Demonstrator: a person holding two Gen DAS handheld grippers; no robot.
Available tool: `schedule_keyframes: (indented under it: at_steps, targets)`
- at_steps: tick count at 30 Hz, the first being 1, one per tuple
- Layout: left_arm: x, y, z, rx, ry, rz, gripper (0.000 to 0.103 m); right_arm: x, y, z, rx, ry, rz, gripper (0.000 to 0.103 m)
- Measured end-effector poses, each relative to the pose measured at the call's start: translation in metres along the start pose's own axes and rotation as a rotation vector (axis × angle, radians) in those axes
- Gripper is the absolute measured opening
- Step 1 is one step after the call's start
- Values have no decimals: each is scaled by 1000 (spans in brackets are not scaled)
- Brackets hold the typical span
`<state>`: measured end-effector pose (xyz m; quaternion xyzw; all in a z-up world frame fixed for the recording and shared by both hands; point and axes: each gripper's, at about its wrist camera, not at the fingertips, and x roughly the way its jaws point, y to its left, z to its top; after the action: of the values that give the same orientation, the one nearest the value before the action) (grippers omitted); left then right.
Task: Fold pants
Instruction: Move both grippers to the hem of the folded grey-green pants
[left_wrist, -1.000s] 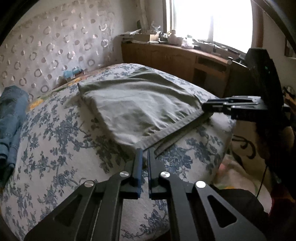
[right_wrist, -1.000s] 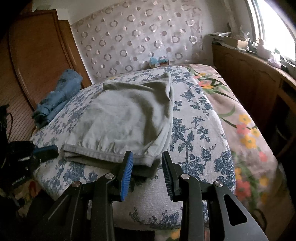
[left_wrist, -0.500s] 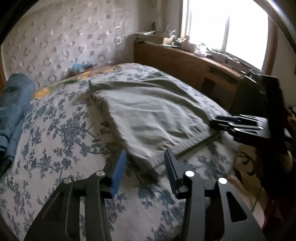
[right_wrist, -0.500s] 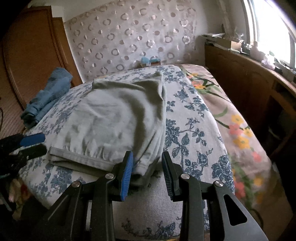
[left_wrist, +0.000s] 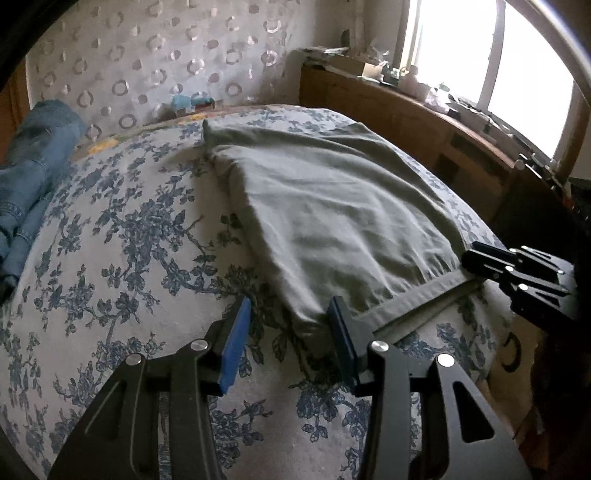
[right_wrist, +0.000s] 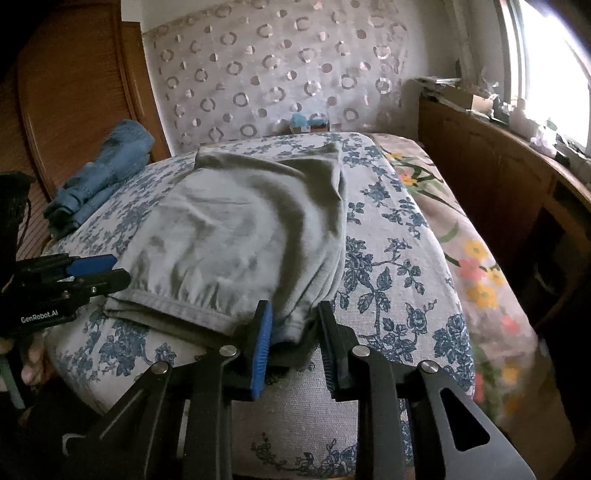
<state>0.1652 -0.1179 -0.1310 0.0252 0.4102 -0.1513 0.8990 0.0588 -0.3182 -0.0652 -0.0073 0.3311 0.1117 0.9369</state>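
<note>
Grey-green pants (left_wrist: 332, 221) lie folded lengthwise on the floral bed cover (left_wrist: 129, 258), waistband nearest me. My left gripper (left_wrist: 290, 332) is open, straddling the left waistband corner, its pads not pressing the cloth. In the right wrist view the pants (right_wrist: 240, 229) spread ahead, and my right gripper (right_wrist: 295, 332) has the right waistband corner bunched between its jaws, which are closing. Each gripper shows in the other's view: the right gripper (left_wrist: 471, 258) at the waistband's far end, the left gripper (right_wrist: 110, 271) at the left edge.
Folded blue jeans (left_wrist: 33, 166) lie along the bed's left side, also the jeans (right_wrist: 107, 173). A wooden cabinet (left_wrist: 406, 122) with clutter runs under the window on the right. A wooden wardrobe (right_wrist: 74, 92) stands left. The bed's front edge drops off just below both grippers.
My left gripper went from shut to open and moved down onto the left waistband corner. The right gripper's jaws narrowed around the right corner while staying in place.
</note>
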Motion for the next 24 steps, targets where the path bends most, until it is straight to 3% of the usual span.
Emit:
schedule_keyframes:
  at_steps: [10, 19, 24]
  targets:
    - [-4, 2, -9, 1, -82, -3, 47, 1, -1, -1, 0, -6, 9, 25]
    - [-4, 1, -3, -18, 0, -4, 47, 1, -2, -2, -1, -5, 8, 25]
    - [-5, 1, -3, -43, 7, -102, 47, 2, -2, 0, -1, 7, 29, 18]
